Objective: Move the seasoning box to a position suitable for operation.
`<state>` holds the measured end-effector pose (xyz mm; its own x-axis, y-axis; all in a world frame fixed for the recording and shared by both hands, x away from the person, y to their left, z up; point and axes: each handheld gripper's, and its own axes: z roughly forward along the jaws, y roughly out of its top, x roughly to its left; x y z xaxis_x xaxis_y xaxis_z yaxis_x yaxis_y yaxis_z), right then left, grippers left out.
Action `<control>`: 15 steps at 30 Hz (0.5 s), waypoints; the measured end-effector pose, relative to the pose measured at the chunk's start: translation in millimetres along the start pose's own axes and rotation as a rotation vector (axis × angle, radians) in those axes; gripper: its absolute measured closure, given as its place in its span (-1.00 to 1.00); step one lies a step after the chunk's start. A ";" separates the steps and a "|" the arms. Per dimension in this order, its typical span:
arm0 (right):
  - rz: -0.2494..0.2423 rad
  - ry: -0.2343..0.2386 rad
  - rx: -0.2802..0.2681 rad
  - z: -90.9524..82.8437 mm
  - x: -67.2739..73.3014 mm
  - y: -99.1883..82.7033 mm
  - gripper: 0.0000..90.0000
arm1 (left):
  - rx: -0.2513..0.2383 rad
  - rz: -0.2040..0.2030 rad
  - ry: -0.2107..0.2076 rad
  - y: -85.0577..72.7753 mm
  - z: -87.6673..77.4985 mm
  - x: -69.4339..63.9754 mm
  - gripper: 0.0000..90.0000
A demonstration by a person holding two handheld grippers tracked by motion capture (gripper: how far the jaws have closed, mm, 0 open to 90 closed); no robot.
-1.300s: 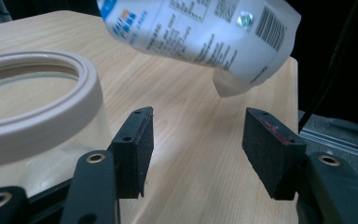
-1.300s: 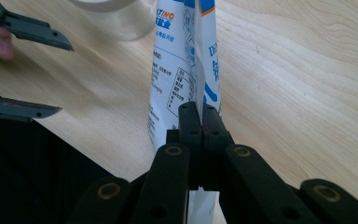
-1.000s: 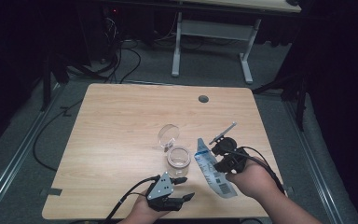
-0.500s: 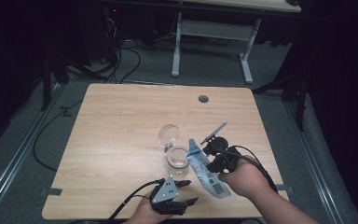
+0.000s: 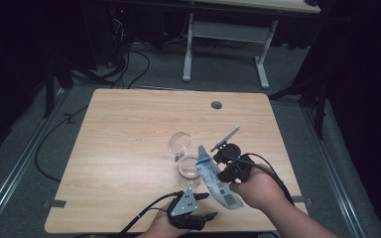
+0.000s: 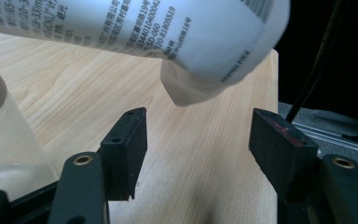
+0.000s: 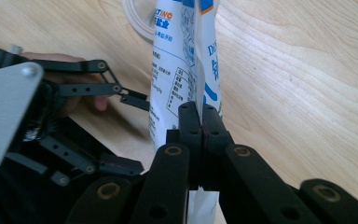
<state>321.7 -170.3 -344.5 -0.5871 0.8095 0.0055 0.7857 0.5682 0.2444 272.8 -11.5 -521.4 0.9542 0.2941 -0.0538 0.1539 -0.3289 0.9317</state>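
Jaws of the right gripper [image 7: 200, 123] clench the white pouch [image 5: 217, 181], hiding its lower part; the left gripper [image 6: 198, 140], just opening, stands released at the table's [image 5: 129, 129] near edge.

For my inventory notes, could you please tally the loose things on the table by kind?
Glass jar: 1
Jar lid, lying beside the jar: 1
White printed pouch, pinched in the right tool: 1
Thin grey stick: 1
Total: 4
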 end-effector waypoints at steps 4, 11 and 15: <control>0.009 -0.001 -0.002 -2.3 4.4 0.1 1.00 | -0.004 -0.023 -0.007 2.1 5.3 -0.4 -0.19; 0.006 0.011 0.004 -0.8 10.6 2.4 1.00 | 0.004 -0.018 -0.006 4.5 15.9 -5.5 -0.23; 0.004 0.016 0.003 -0.2 13.3 4.2 1.00 | 0.010 -0.021 0.010 4.5 20.9 -6.4 -0.24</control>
<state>317.1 -157.2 -343.1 -0.5873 0.8091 0.0218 0.7885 0.5659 0.2411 272.8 -33.6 -524.4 0.9480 0.3104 -0.0700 0.1768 -0.3312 0.9268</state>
